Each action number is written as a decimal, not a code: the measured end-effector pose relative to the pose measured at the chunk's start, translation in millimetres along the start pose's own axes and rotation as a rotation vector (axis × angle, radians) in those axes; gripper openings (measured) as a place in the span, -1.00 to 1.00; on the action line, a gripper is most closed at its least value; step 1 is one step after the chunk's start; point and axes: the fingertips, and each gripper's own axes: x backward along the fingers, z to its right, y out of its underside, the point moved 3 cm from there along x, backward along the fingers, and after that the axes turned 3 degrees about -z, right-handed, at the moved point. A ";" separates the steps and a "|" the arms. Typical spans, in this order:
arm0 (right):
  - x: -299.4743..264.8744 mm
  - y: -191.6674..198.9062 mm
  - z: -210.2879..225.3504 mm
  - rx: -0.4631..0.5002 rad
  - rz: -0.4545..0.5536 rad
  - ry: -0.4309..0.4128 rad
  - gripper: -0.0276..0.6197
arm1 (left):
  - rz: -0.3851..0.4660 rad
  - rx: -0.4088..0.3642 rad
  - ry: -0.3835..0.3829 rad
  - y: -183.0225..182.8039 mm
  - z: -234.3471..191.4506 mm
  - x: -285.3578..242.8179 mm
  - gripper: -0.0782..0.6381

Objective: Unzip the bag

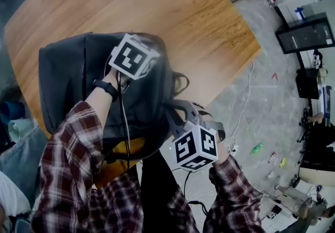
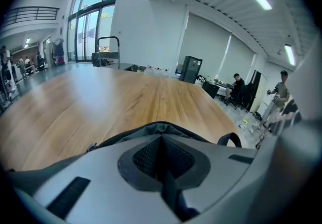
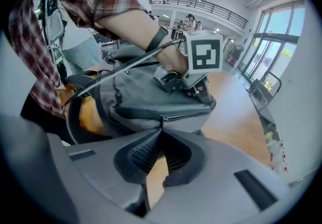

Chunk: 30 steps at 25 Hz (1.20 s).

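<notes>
While the bag (image 1: 68, 80) lies on the desk (image 1: 172, 1) at its near edge, partly overhanging toward the person, the left hand-held gripper (image 2: 162, 142) sits on the bag's top with its jaws brought together. A dark strip runs between them. It looks like a pinched fold of bag fabric, though the view is too close to be sure. The right hand-held gripper (image 3: 161, 135) is at the bag's near right corner, jaws closed at their tips on the zip pull (image 3: 161, 119). From the pull the zip (image 3: 191, 114) runs right along the grey side. An orange panel (image 1: 123, 151) shows at the bag's near end.
</notes>
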 end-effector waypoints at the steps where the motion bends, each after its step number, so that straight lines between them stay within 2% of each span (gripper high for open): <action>1: 2.6 -1.1 -6.5 -0.009 0.015 -0.012 -0.88 | 0.009 0.026 -0.020 0.6 -11.0 0.6 -0.77; 3: 5.6 -2.3 -17.7 -0.046 0.042 -0.025 -0.88 | 0.029 0.083 -0.063 2.9 -35.8 6.5 -0.77; 7: 0.6 1.8 -18.9 -0.155 0.067 0.012 -0.88 | 0.056 0.210 -0.113 17.5 -63.7 28.7 -0.77; 10: -8.7 2.7 -7.9 -0.174 0.076 0.028 -0.88 | 0.067 0.248 -0.173 30.1 -77.0 43.7 -0.77; 13: -21.1 -0.6 6.1 -0.164 0.083 0.043 -0.88 | 0.067 0.241 -0.239 44.5 -90.6 57.9 -0.77; 16: -35.9 -2.9 22.5 -0.166 0.082 0.061 -0.88 | 0.049 0.151 -0.289 60.9 -91.1 67.8 -0.77; 18: -45.6 -5.4 35.8 -0.171 0.088 0.071 -0.88 | 0.025 0.091 -0.275 69.9 -83.7 72.9 -0.77; 20: -53.3 -9.8 49.7 -0.172 0.096 0.072 -0.88 | 0.017 0.062 -0.205 71.9 -67.3 77.3 -0.77; 22: -57.7 -16.1 60.9 -0.167 0.102 0.070 -0.88 | 0.043 0.014 -0.092 62.8 -37.9 82.7 -0.77; 25: -61.1 -26.2 72.1 -0.157 0.115 0.067 -0.88 | 0.084 -0.133 0.062 37.5 14.4 88.9 -0.77; 28: -60.3 -29.4 71.6 -0.158 0.123 0.068 -0.88 | 0.035 -0.307 0.101 25.6 44.1 80.4 -0.77; 30: -58.0 -29.5 65.6 -0.178 0.124 0.071 -0.88 | -0.003 -0.355 0.112 27.8 46.7 71.1 -0.77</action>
